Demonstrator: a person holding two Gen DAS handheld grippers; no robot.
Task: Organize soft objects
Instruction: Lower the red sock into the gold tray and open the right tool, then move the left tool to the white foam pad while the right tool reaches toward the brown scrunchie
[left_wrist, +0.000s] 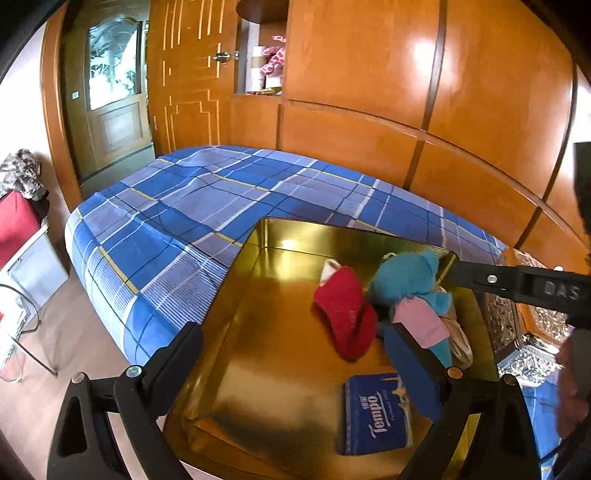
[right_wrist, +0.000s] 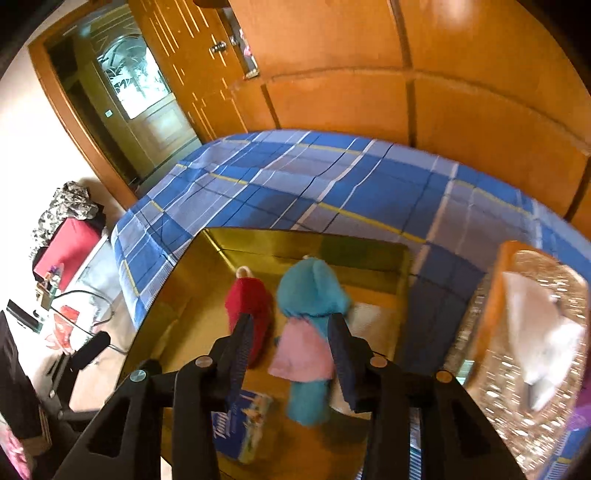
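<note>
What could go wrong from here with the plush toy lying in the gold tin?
1. The right hand-held gripper straddles the blue plush toy; its fingers could snag the pink dress and drag the toy out.
2. Its left finger sits close to the red sock and may nudge it.
3. The gold tin overhangs the bed edge, so a push could tip it.

Gold tin (left_wrist: 258, 332) left half free; red sock (left_wrist: 347, 314), blue plush (left_wrist: 406, 280), tissue pack (left_wrist: 376, 413) crowd right.
</note>
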